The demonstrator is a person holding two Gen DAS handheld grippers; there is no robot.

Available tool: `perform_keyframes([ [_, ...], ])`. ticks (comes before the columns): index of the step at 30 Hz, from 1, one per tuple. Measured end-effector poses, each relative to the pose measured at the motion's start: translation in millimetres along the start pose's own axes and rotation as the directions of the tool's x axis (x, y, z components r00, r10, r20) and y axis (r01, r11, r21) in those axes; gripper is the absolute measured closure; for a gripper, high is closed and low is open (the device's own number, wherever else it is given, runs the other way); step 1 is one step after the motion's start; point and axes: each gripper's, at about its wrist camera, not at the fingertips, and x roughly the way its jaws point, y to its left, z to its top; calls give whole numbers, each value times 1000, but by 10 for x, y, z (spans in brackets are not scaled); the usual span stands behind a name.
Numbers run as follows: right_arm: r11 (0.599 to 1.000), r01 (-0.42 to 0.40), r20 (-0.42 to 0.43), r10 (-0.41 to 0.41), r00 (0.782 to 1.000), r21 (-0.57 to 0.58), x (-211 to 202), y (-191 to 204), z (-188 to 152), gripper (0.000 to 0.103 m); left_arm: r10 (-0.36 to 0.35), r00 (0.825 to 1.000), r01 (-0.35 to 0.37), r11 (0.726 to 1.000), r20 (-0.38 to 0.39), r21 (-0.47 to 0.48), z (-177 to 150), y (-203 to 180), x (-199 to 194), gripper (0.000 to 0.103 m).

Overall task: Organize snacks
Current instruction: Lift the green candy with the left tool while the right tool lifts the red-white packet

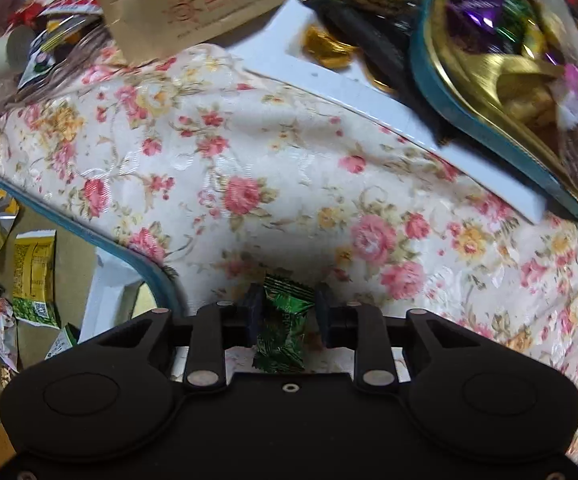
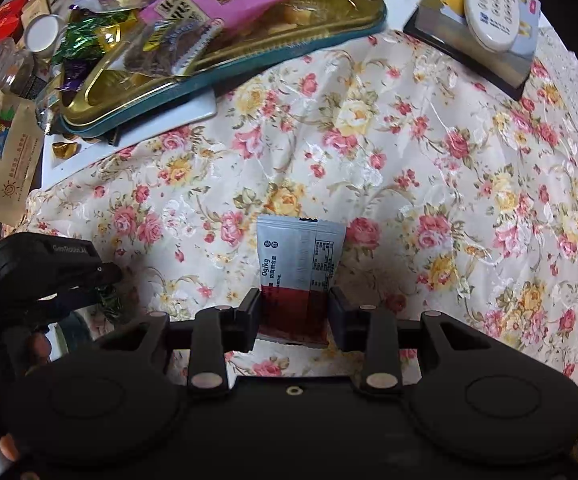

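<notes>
Pointing down at the floral cloth (image 1: 249,168) that covers the surface, the left gripper (image 1: 289,314) has its jaws set on either side of a small green foil-wrapped candy (image 1: 283,320); the left pad touches the wrapper, while a sliver of gap shows at the right pad, so the jaws stand partly apart around the candy rather than plainly clamped on it. That candy lies on the cloth just beside the blue rim of a gold tin tray (image 1: 89,236), which holds yellow, green and white snack packets at the lower left of the left wrist view. Farther off sit a white flat tray (image 1: 369,100) with gold-wrapped sweets and dark packets, and — partly resting on it — a second blue-rimmed gold tin (image 1: 469,120) heaped with purple and green wrapped sweets. A brown paper bag with red print (image 1: 193,4) stands at the top. In the right wrist view the right gripper (image 2: 295,314) has its jaws clamped on the dark red lower end of a grey and red flat snack sachet (image 2: 301,252), whose grey printed end stands out beyond the pads above the cloth. The left gripper's black body appears at that view's left edge, near the sachet but apart from it. A white remote control (image 2: 489,4) rests on a dark-edged box with a yellow picture (image 2: 469,52) at the far right.
</notes>
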Motion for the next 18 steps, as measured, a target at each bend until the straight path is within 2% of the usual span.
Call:
perform_keyframes([
  [5, 998, 0, -74, 5, 997, 66, 38, -145, 20, 66, -17, 999, 20, 993, -29, 113, -119, -278, 27, 68],
  [8, 997, 31, -94, -23, 995, 76, 42, -178, 14, 66, -14, 999, 22, 986, -53, 164, -216, -366, 31, 68],
  [12, 995, 34, -94, -26, 995, 91, -1, -190, -26, 66, -28, 996, 44, 980, -84, 193, -410, -438, 1, 68],
  [18, 995, 39, -85, -31, 996, 94, -75, -165, -177, 66, 5, 999, 7, 968, -50, 250, -681, -495, -140, 68],
])
